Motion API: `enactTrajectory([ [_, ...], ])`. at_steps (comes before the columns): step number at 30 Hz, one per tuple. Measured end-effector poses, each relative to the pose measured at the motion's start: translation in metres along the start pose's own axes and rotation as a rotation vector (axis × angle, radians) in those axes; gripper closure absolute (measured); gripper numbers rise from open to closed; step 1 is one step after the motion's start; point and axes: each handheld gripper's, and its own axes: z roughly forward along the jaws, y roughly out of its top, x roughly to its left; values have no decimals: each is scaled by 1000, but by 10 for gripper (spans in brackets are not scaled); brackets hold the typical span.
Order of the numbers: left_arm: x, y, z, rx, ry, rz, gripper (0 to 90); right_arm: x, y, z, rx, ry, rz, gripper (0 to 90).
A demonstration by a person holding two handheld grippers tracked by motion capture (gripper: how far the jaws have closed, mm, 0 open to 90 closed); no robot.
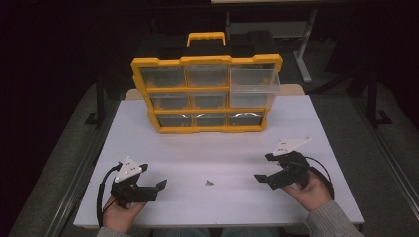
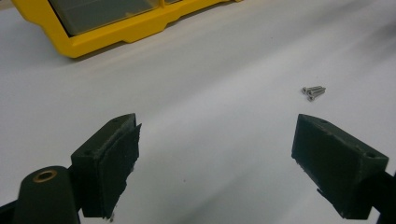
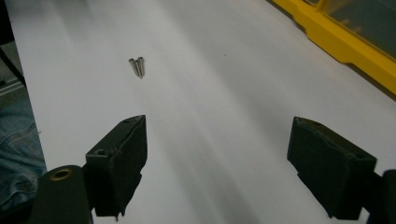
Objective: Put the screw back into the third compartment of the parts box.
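Screws (image 1: 209, 182) tiny, count unclear, organizer (image 1: 206, 95) top dim

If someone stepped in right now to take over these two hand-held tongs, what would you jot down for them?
Left tongs: open, holding nothing, low over the table.
Right tongs: open, holding nothing, pointing toward the table's middle.
Screws: a small cluster lying loose on the table between the two tongs, untouched.
Yellow drawer box: standing at the far side; its top right drawer is pulled out, the others look shut.
Done: one drawer opened.
Left: probably pick up the screws and drop them in that drawer, then push it shut.
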Motion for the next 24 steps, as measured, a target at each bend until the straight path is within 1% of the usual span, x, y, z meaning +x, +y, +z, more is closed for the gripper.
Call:
enactTrajectory([
  [2,-1,0,1,-7,-2,-7,142,2,9,8,20,17,-5,200],
  [3,0,0,1,6,-2,4,142,3,13,11,28,24,-13,209],
  [4,-1,0,1,2,-3,-5,143,3,16,13,39,32,-13,216],
  [6,-1,0,1,3,-2,-2,143,5,24,18,50,50,-22,249],
  [8,0,0,1,7,0,3,144,7,31,24,66,66,-25,255],
  [10,0,0,0,8,0,-3,144,8,37,30,77,79,-37,275],
  [11,0,0,0,7,1,-1,144,9,40,33,82,78,-52,290],
  [13,0,0,1,6,-2,-9,144,10,45,39,95,91,-64,322],
  [15,0,0,1,12,-6,-8,147,12,48,46,102,101,-78,348],
  [17,0,0,2,15,-8,-3,147,14,52,55,110,129,-81,377],
  [20,0,0,2,17,-11,-2,147,17,56,65,123,151,-92,406],
  [22,-1,0,2,12,-9,-5,147,19,60,74,134,162,-114,427],
  [23,-1,0,2,12,-9,-6,148,19,61,78,136,166,-139,435],
  [24,0,0,2,15,-10,-2,147,20,62,81,138,167,-149,443],
])
